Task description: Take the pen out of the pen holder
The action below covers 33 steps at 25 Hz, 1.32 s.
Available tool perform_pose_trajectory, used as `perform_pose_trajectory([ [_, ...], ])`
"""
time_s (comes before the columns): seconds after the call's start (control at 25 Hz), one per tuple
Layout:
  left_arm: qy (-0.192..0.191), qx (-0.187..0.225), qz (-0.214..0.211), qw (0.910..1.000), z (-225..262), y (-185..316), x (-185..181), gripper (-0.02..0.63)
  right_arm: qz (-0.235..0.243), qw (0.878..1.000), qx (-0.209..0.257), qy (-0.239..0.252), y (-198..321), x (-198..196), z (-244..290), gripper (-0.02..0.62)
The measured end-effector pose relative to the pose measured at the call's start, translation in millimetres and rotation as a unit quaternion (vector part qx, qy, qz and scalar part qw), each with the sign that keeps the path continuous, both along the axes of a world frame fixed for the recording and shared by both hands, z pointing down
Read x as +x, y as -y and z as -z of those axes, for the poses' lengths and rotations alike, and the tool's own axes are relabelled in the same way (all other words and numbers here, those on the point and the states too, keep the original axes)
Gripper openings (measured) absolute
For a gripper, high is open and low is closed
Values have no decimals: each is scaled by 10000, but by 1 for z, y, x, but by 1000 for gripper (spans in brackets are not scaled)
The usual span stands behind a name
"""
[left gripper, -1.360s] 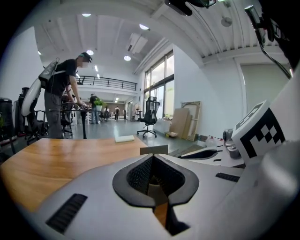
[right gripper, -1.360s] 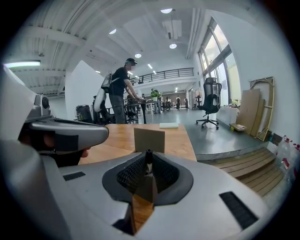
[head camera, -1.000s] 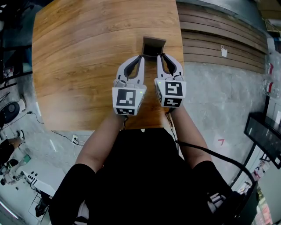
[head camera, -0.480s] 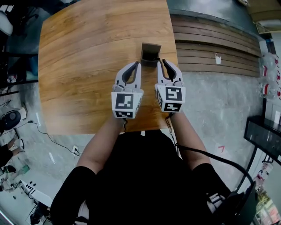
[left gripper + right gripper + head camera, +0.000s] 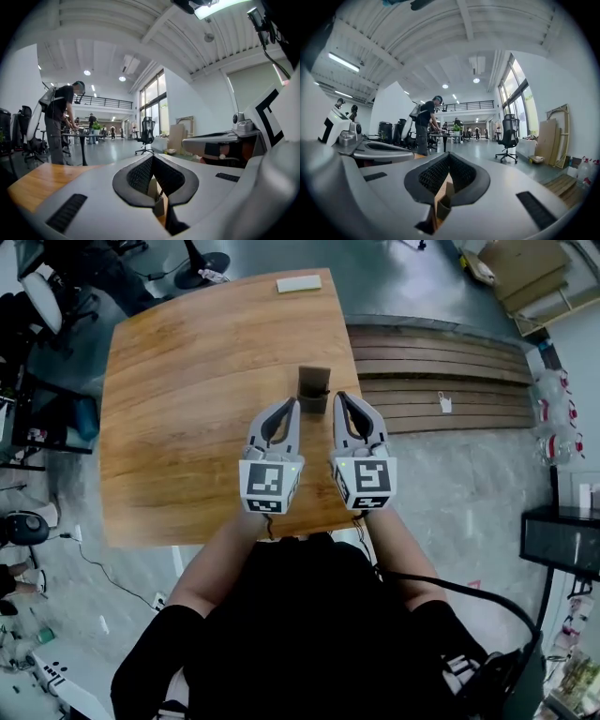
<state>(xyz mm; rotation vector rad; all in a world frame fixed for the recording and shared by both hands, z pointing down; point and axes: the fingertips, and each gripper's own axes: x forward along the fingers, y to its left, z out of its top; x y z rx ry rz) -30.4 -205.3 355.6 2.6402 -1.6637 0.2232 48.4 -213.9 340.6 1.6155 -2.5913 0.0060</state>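
Observation:
A small brown box-shaped pen holder (image 5: 314, 388) stands upright near the right edge of the wooden table (image 5: 187, 409). Its inside looks dark, and no pen can be made out in the head view. My left gripper (image 5: 295, 403) is shut and empty, with its tips just short of the holder's left near corner. My right gripper (image 5: 338, 397) is also shut and empty, close beside the holder's right side. Through the left gripper (image 5: 152, 157) I see the holder (image 5: 152, 190) with a thin dark pen (image 5: 161, 196) slanting in it. The right gripper (image 5: 449, 154) frames the holder (image 5: 446, 197) below its tips.
A flat pale block (image 5: 299, 283) lies at the table's far edge. A slatted wooden platform (image 5: 441, 381) runs along the floor to the right of the table. A person (image 5: 58, 122) stands at a desk far across the room, near office chairs (image 5: 508, 138).
The head view has pulled back, so more of the table and its far edge shows. Both grippers stay shut, side by side just in front of the holder.

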Motion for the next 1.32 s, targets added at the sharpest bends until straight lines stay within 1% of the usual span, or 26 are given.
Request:
perform_pose_trajectory([
  [0.16, -71, 300, -83, 9995, 31, -19, 1, 0, 143, 9990, 427, 41, -23, -5, 36, 15],
  [0.32, -155, 470, -114, 9987, 50, -30, 0, 0, 165, 9978, 639, 41, -37, -8, 52, 15],
  [0.56, -185, 665, -110, 9976, 71, -34, -8, 0, 173, 9976, 662, 57, -43, -18, 61, 14],
  [0.8, -214, 727, -172, 9970, 77, -41, -9, 0, 222, 9973, 690, 84, -50, -28, 66, 14],
  [1.04, -240, 744, -262, 9966, 78, -45, 3, 0, 195, 9972, 720, 112, -53, -20, 67, 14],
  [1.32, -255, 773, -258, 9963, 78, -44, 0, 0, 175, 9969, 754, 122, -54, -20, 67, 14],
])
